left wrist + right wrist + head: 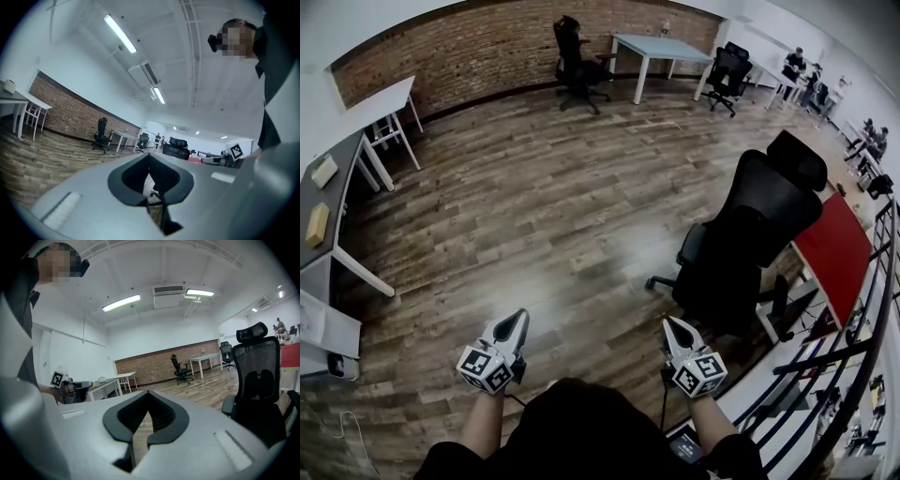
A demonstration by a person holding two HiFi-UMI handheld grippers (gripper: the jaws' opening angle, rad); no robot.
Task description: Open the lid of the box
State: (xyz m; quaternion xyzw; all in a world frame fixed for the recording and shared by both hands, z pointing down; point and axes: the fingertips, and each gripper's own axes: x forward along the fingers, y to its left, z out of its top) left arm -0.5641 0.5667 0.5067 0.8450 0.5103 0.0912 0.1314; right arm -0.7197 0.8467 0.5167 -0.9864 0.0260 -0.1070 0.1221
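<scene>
The left gripper (521, 317) and the right gripper (669, 324) both have their jaws pressed together on nothing, held side by side above the wooden floor (534, 206). Just ahead and right of the right gripper stands a black office chair (750, 234), with a red-topped table (839, 248) beyond it. Well left of the left gripper is a grey desk (342, 202) bearing a yellow block (317, 225); no view lets me pick out the box.
</scene>
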